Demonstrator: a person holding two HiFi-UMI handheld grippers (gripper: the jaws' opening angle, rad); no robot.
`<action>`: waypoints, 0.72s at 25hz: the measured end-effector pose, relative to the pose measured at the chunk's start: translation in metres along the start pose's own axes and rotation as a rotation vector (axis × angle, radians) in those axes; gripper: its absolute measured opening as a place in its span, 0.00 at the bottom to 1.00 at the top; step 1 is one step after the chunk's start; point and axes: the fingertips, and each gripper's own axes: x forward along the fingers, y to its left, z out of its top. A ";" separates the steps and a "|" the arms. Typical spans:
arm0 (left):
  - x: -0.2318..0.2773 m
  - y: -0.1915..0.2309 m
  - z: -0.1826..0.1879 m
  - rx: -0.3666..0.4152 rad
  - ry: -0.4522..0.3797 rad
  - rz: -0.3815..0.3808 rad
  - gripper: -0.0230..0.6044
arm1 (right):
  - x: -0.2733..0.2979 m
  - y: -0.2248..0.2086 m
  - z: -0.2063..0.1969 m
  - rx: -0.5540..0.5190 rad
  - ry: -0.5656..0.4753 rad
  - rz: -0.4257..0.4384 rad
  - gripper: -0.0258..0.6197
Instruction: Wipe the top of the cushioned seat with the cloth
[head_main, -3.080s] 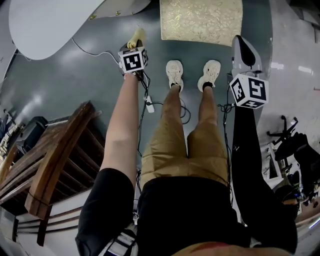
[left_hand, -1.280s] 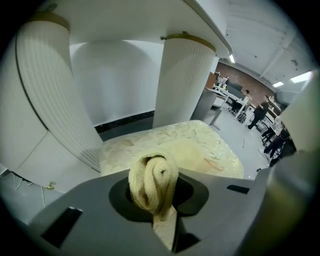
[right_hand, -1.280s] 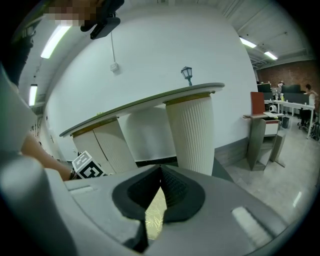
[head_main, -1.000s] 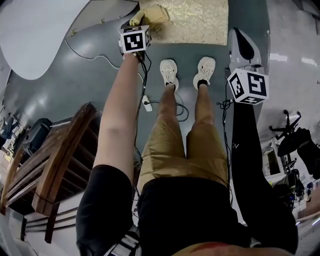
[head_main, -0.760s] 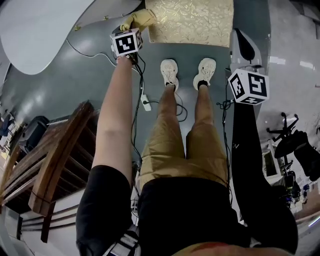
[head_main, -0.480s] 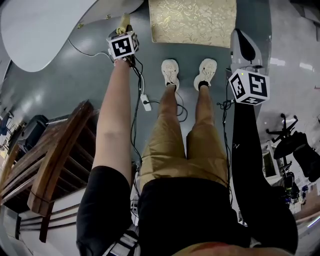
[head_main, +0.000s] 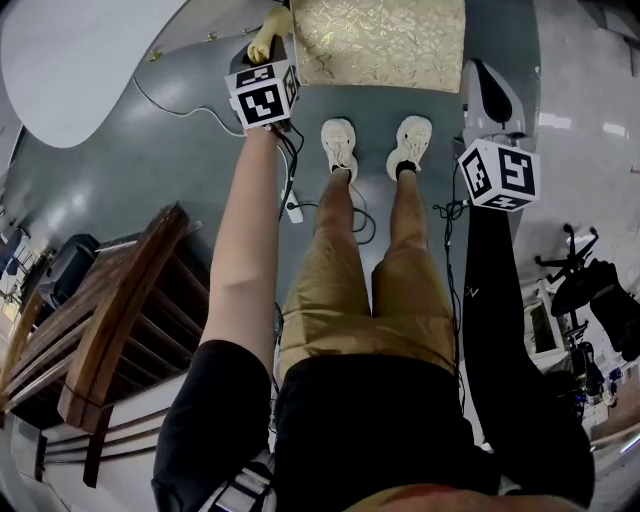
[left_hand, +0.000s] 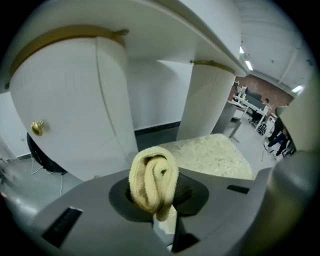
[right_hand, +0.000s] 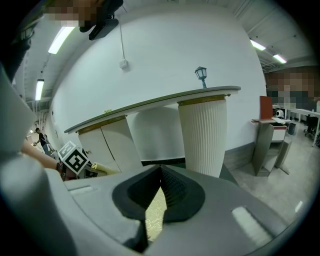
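Observation:
The cushioned seat (head_main: 380, 45) is a gold-patterned square pad on the floor in front of the person's shoes. My left gripper (head_main: 268, 42) hangs just off the seat's left edge, shut on a folded yellow cloth (head_main: 267, 28). In the left gripper view the cloth (left_hand: 154, 180) bulges up between the jaws of the left gripper (left_hand: 157, 195), and the seat (left_hand: 212, 155) lies beyond to the right. My right gripper (head_main: 482, 80) is held to the right of the seat, apart from it. In its own view the right gripper (right_hand: 160, 172) is shut and empty, with the seat (right_hand: 156, 210) showing below the pads.
A white curved counter (head_main: 90, 50) lies at the upper left, with a ribbed white column (right_hand: 202, 135) under it. A wooden chair (head_main: 110, 330) stands at the left. A cable with a power strip (head_main: 292, 210) runs along the floor beside the person's shoes (head_main: 343, 148).
The left gripper swept the cloth off the seat's near-left corner out to the left, then came back right to the seat's left edge. The right gripper has stayed put.

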 end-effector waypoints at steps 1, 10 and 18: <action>-0.003 -0.018 0.008 0.004 -0.023 -0.026 0.13 | -0.002 -0.003 -0.001 0.001 -0.001 -0.004 0.04; -0.029 -0.254 0.019 0.030 -0.042 -0.514 0.13 | -0.024 -0.038 -0.005 0.035 -0.018 -0.059 0.04; 0.017 -0.317 -0.056 0.112 0.226 -0.534 0.13 | -0.047 -0.070 -0.012 0.056 -0.024 -0.101 0.04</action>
